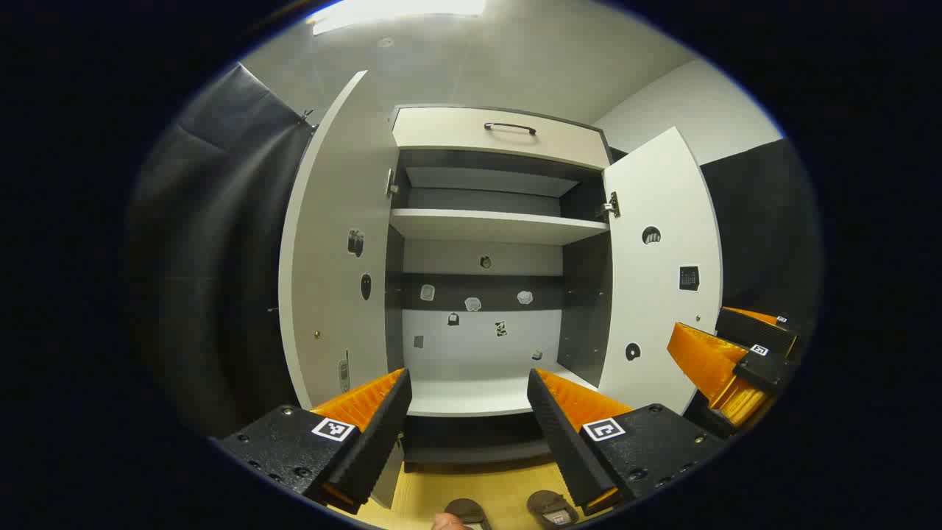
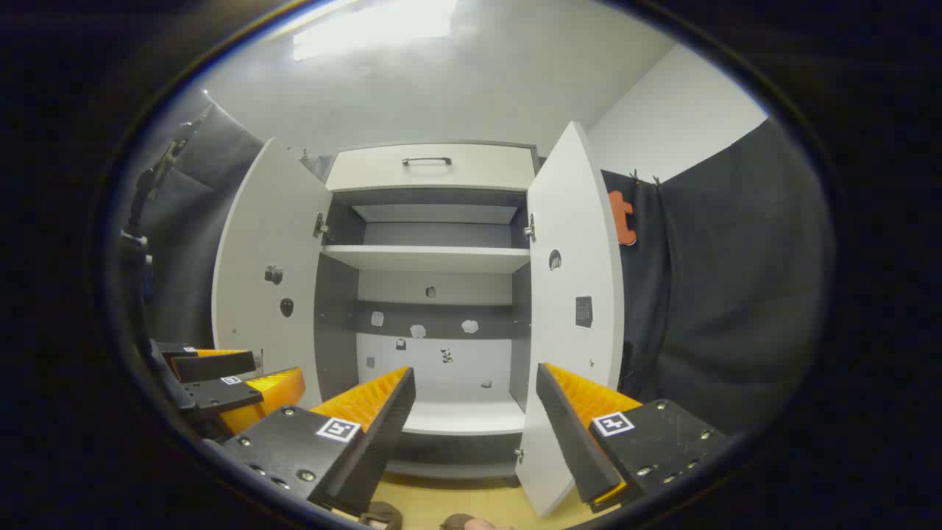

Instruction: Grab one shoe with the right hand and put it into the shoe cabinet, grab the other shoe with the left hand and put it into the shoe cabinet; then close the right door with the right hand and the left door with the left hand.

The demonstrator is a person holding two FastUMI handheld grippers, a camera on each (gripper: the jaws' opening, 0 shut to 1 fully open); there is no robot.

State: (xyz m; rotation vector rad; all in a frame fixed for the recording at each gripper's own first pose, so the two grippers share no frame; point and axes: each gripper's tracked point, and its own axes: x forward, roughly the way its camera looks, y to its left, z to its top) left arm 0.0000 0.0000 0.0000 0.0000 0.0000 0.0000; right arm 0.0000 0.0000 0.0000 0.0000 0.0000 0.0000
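Note:
Two dark shoes lie on the yellow floor in front of the cabinet, cut off at the bottom edge: one shoe (image 1: 467, 510) and the other shoe (image 1: 552, 508) in the left gripper view, and again as one shoe (image 2: 383, 517) and the other shoe (image 2: 460, 521) in the right gripper view. The white shoe cabinet (image 1: 478, 224) stands with its left door (image 1: 331, 258) and right door (image 1: 662, 294) swung wide. My left gripper (image 1: 469, 379) is open and holds nothing, facing the bottom shelf (image 1: 471, 397). My right gripper (image 2: 476, 372) is also open with nothing in it, before the right door (image 2: 574, 294).
A drawer with a dark handle (image 1: 509, 128) tops the cabinet. Small stickers dot its back panel and door insides. Black cloth hangs on both sides. In each view the other gripper is beside me: the right gripper (image 1: 725, 331) and the left gripper (image 2: 246, 374).

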